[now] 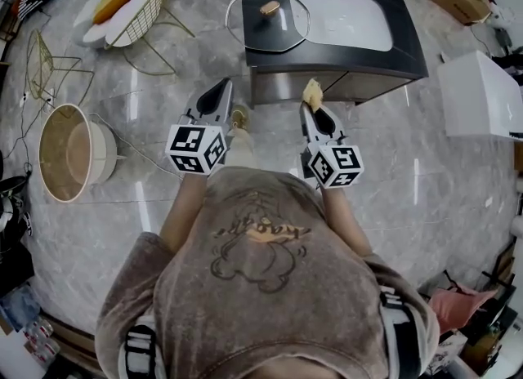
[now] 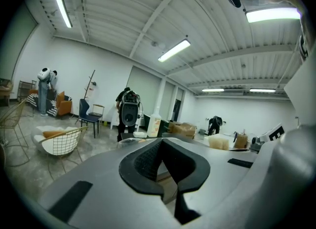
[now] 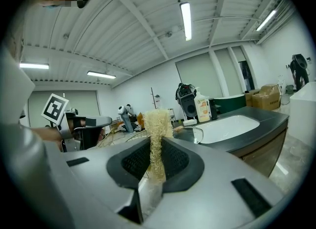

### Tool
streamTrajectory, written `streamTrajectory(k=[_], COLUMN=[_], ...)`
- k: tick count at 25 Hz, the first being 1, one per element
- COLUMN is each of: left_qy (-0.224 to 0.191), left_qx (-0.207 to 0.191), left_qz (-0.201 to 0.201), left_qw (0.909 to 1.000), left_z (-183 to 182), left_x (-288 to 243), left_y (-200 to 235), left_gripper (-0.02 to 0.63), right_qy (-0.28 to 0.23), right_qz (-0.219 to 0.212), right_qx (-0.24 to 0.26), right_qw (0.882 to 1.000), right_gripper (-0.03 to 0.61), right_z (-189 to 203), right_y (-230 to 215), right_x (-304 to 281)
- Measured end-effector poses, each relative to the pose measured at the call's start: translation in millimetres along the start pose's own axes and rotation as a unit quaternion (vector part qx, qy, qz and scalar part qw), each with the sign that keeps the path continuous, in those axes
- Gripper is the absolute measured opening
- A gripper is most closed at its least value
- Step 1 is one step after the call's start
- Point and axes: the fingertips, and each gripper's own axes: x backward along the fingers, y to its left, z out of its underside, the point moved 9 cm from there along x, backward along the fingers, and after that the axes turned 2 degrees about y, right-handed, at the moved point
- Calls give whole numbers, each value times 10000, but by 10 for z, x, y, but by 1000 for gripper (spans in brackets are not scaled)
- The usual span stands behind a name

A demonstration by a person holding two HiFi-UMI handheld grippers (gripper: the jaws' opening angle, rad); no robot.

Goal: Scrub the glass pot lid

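Slick, breakable glass lid (image 1: pixel 255 30) lies on the counter (image 1: pixel 409 55), probably best steadied at its knob (image 1: pixel 270 8). Right hand-held gripper (image 3: pixel 157 146) clamps a soft scrubber (image 3: pixel 157 122); left hand-held gripper (image 2: pixel 162 146) is closed, empty.

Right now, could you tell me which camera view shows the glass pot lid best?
The head view: the glass pot lid lies whole on the counter beside the sink, rim and knob visible. The right gripper view shows only an edge-on sliver behind the scrubber; the left, barely a glimpse.

Two hand-held grippers (image 1: pixel 224 85) (image 1: pixel 309 101), one glass lid (image 1: pixel 253 28), one loofah scrubber (image 3: pixel 157 124), one sink (image 1: pixel 347 20)
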Motion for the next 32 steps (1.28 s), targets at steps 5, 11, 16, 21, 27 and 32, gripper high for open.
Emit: streamTrajectory(k=[5,11,16,21,27,32], left_qy=[82,159,195,219,267,329], left_qx=[11,-32,-38,-24,-99,-185], left_qz=[166,397,499,706,1026,1231], left_qw=[9998,9991,9986,9973,9943,9917], left_z=[-134,-366,-633,-837,-1009,-1128], left_x=[-545,-1264,-1790,-2236,-2687,-2970], left_y=[241,594,914,1164,1400,1525], left_gripper=[18,18,18,18,17,18], right_qy=[29,116,82,79,-73,-156], right_qz=[132,337,392,485,727,964], right_qx=[-34,-103,13,50,-37,-165], right_qw=[9999,9993,9992,9988,9973,9951], right_gripper=[48,48,48,48,48,48], right_z=[-139,-333,-644,-878,-1079,-1182], right_y=[-271,-577,-733,-865,-1030,-1165], right_x=[-404,-981,-1492,-1928,-2309,-2494])
